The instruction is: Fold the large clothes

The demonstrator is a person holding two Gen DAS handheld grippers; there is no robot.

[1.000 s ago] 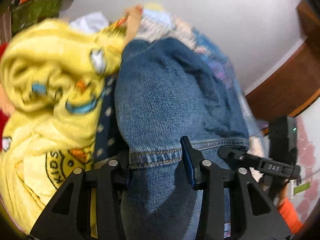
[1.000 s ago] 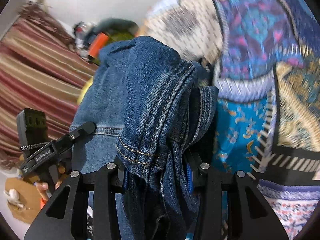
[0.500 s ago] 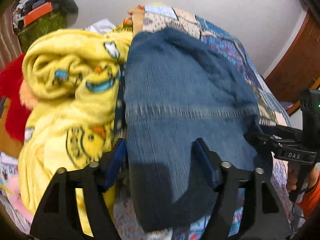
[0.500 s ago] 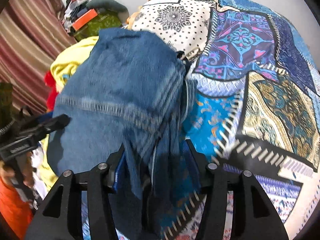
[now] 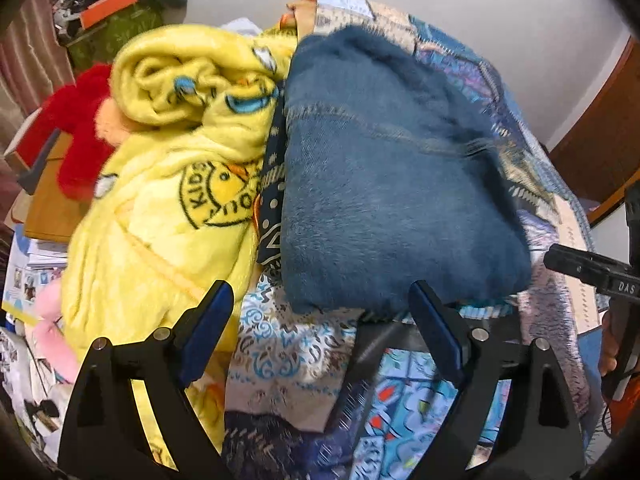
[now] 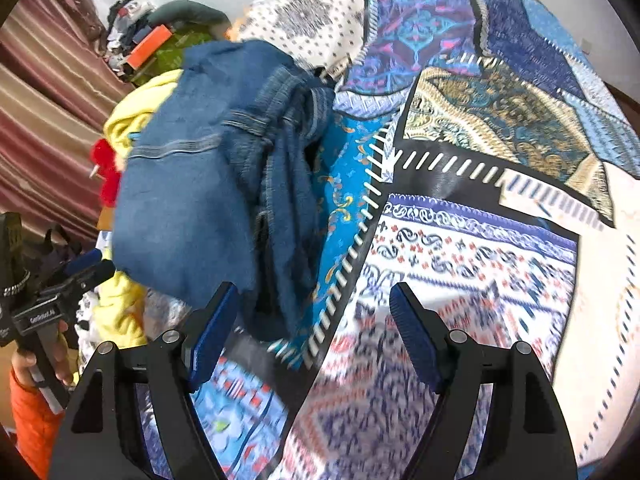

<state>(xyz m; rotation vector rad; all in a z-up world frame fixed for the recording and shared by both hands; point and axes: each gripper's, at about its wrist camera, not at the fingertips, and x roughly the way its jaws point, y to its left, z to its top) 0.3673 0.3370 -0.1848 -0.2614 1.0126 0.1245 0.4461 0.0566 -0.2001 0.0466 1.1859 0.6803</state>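
Note:
A folded pair of blue jeans (image 5: 384, 184) lies on the patchwork bedspread (image 5: 288, 352), against a yellow fleece blanket. My left gripper (image 5: 320, 300) hovers just in front of the jeans' near edge, its jaws opening, with nothing between them. In the right wrist view the jeans (image 6: 192, 184) lie ahead and to the left, layered edges facing right. My right gripper (image 6: 314, 304) is over the bedspread (image 6: 480, 240) beside the jeans' near corner, its jaws opening and free of the cloth. The other hand-held gripper (image 6: 60, 288) shows at the left edge.
A yellow cartoon-print blanket (image 5: 168, 184) is heaped left of the jeans, with a red plush thing (image 5: 76, 128) beyond it. Papers and clutter lie at the far left. A striped curtain (image 6: 44, 112) and a cluttered green pile (image 6: 160, 48) stand behind. A wooden door frame (image 5: 600, 136) is at right.
Both grippers let go of the jeans, spread their jaws and drew back. The jeans now lie folded on the bedspread instead of hanging between the fingers.

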